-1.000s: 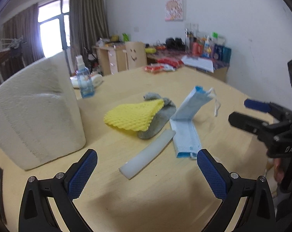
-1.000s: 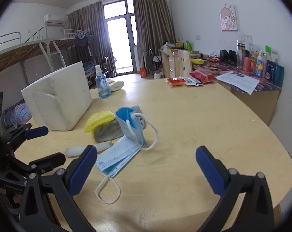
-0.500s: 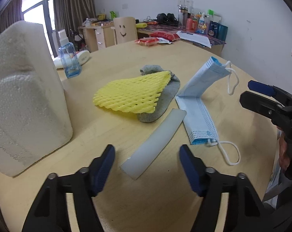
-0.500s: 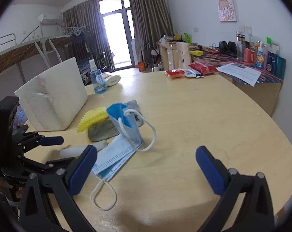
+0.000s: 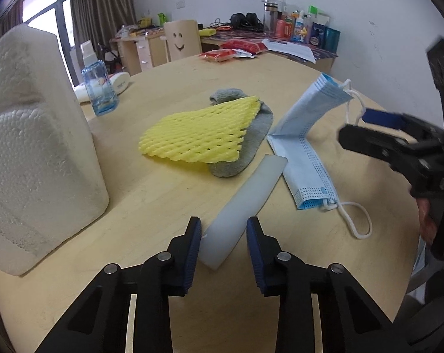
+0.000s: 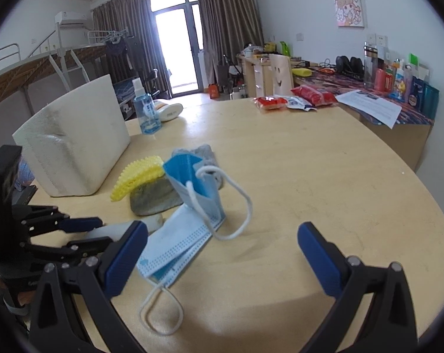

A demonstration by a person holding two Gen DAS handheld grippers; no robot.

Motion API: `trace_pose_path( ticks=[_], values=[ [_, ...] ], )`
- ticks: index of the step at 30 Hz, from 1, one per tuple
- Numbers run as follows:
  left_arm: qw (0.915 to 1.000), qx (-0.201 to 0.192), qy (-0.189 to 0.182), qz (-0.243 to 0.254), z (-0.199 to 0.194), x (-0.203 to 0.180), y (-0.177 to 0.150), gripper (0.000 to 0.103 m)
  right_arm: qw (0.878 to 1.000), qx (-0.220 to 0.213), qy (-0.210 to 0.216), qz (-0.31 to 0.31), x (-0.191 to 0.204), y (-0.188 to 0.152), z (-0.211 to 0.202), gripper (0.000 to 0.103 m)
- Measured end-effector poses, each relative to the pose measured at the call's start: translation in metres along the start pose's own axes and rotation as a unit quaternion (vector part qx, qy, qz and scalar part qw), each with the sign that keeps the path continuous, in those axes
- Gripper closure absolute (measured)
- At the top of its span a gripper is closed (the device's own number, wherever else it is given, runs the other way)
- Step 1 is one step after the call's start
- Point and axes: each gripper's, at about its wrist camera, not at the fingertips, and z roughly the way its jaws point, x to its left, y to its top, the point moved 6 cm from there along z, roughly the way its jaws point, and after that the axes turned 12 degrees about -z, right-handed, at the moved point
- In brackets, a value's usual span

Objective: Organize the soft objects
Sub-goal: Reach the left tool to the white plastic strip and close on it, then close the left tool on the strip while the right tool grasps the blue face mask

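Left tongs [image 5: 223, 242] are nearly closed around the near end of the white foam strip [image 5: 245, 206] lying on the counter [image 5: 280, 67], looks like contact but hard to say. Right tongs [image 6: 222, 253] are wide open and empty, hovering beside the blue face mask [image 6: 186, 206].
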Motion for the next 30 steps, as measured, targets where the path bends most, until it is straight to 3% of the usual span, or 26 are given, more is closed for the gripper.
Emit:
trace_pose_path(
  ticks=[9,17,19,23,25,27,30],
  values=[
    [0.9999,-0.001,-0.011,-0.011,-0.002,0.003,0.001,0.074,1.0,0.001,-0.022,-0.014,0.002,0.014,0.009,0.0],
    [0.9997,-0.003,-0.016,-0.017,-0.001,0.006,0.002,0.074,1.0,0.003,-0.008,-0.012,0.003,0.02,0.019,0.001],
    [0.9998,-0.003,-0.014,-0.014,-0.001,0.005,0.001,0.074,1.0,0.005,-0.003,-0.014,0.004,0.021,0.021,0.005],
    [0.9998,-0.004,-0.014,-0.015,-0.001,0.005,0.001,0.074,1.0,0.015,-0.002,-0.016,0.007,0.02,0.025,0.025],
    [0.9998,-0.005,-0.013,-0.014,0.0,0.004,0.0,0.074,1.0,0.017,0.001,-0.013,0.007,0.019,0.027,0.029],
    [0.9998,-0.005,-0.012,-0.013,0.0,0.004,0.001,0.074,1.0,0.02,0.007,-0.005,0.007,0.019,0.028,0.048],
    [0.9998,-0.005,-0.012,-0.014,-0.001,0.005,0.001,0.074,1.0,0.021,0.012,0.003,0.005,0.019,0.029,0.067]
  ],
)
